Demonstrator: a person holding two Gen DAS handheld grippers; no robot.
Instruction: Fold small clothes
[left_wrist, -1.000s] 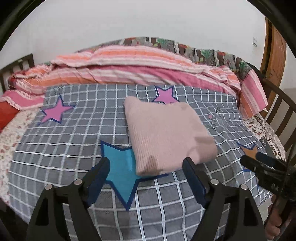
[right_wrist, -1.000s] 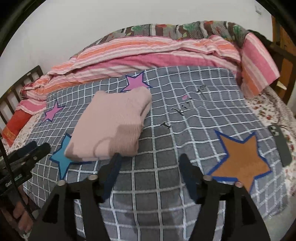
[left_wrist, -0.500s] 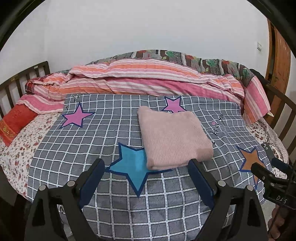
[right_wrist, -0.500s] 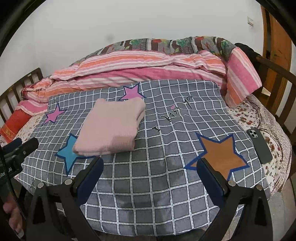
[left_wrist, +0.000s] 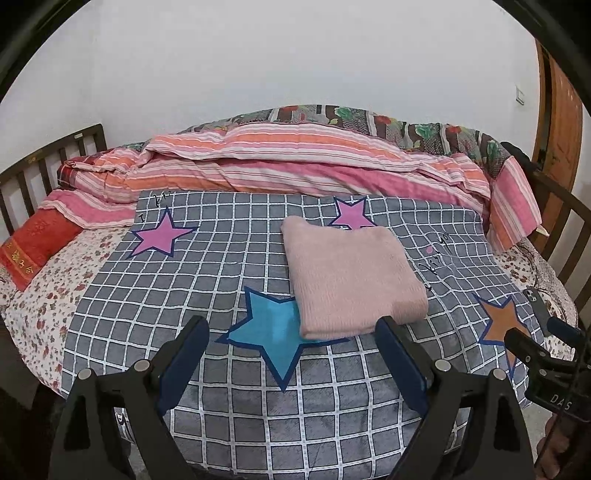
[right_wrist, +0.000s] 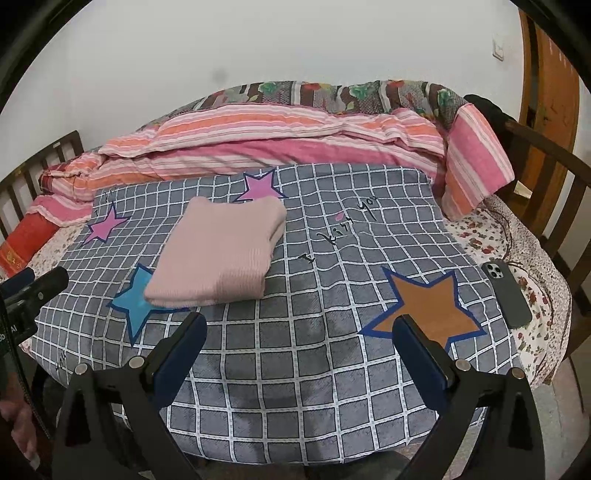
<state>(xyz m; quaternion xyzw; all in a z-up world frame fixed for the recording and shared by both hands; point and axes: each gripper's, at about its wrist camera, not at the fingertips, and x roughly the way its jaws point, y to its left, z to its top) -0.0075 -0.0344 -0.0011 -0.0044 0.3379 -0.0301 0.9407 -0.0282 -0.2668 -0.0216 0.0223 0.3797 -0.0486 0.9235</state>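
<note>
A pink knit garment (left_wrist: 351, 273) (right_wrist: 221, 251) lies folded into a neat rectangle on a grey checked blanket (left_wrist: 184, 280) (right_wrist: 314, 350) with coloured stars. It covers part of the blue star (left_wrist: 273, 328). My left gripper (left_wrist: 291, 326) hovers open just short of the garment's near edge, with nothing between its fingers. My right gripper (right_wrist: 300, 321) is open and empty too, over bare blanket to the right of the garment, next to the orange star (right_wrist: 424, 310). Each gripper shows at the edge of the other's view.
A striped pink and orange quilt (left_wrist: 295, 162) is bunched along the far side of the bed. A dark phone (right_wrist: 506, 291) lies on the floral sheet at the right edge. A red pillow (left_wrist: 33, 240) sits far left. Wooden bed rails (right_wrist: 546, 177) stand at both ends.
Both grippers have drawn back and up from the folded garment, and their jaws have widened. The garment has stayed in place. Little has moved in the last half second.
</note>
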